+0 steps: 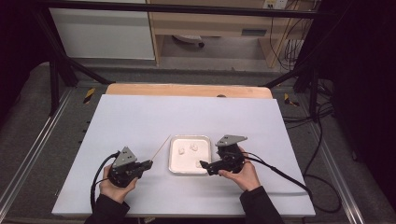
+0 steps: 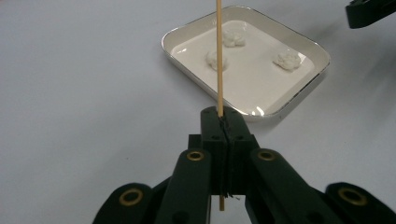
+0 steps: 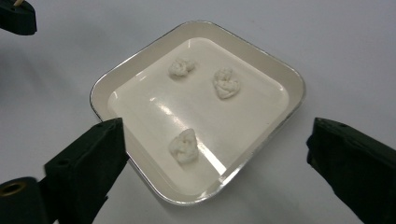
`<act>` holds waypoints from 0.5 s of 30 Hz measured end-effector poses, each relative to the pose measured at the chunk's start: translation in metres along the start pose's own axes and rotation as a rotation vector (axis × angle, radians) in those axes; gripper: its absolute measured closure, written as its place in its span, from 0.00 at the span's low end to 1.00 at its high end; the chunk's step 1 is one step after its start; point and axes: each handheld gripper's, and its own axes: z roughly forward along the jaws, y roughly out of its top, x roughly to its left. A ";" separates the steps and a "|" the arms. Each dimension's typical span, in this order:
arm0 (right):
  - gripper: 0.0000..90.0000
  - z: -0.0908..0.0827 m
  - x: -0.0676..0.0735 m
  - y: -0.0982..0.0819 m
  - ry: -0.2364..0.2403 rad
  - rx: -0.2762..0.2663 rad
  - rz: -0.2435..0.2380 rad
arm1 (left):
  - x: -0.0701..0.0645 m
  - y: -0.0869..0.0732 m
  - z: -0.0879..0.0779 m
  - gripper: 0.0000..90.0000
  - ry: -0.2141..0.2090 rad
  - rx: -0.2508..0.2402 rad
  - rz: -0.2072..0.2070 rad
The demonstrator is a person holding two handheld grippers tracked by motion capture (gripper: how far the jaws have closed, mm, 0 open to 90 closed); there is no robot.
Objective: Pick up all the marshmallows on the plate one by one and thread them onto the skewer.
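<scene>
The thin wooden skewer (image 2: pixel 219 56) is clenched low on its shaft between the jaws of the left tongs (image 2: pixel 223 122), its long end pointing out over the worktop (image 1: pixel 140 116) toward the near-left corner of the shallow white tray (image 2: pixel 299 95), the tip not yet touching anything that can be made out. In the tray lie three small white lumps, soft and crinkled like bits of dough or popcorn: the nearest lump (image 3: pixel 184 147) sits by the tray's front edge below the right tongs (image 3: pixel 215 154), and two more, one lump (image 3: pixel 181 67) and another (image 3: pixel 226 83), lie side by side toward the far rim, all apart from one another. The right tongs hang released, jaws spread wide to either side of the tray's near corner with nothing pressed between them, though the front lump lies in the gap. The step looks to be getting a lump onto the skewer; it should go best if the right tongs close gently on the front lump, just enough to steady it without crushing, while the left keeps the stick level and drives the tip squarely through the lump's middle rather than glancing off and pushing it across the glossy tray floor.
</scene>
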 end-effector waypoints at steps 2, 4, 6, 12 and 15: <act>0.13 0.007 0.001 0.001 0.007 0.012 0.004 | 0.000 0.000 0.000 0.99 -0.007 -0.003 -0.006; 0.17 0.014 0.001 0.000 0.019 0.022 0.020 | 0.000 0.000 0.000 0.99 -0.003 -0.008 -0.004; 0.23 0.021 0.003 -0.001 0.016 0.027 0.030 | 0.000 -0.001 0.000 0.99 -0.004 -0.009 -0.005; 0.43 0.035 0.009 -0.006 0.000 0.031 0.001 | 0.000 -0.002 0.002 0.99 -0.009 -0.004 -0.013; 0.51 0.038 0.011 -0.009 0.008 0.040 -0.008 | -0.001 -0.003 0.003 0.99 -0.012 -0.003 -0.014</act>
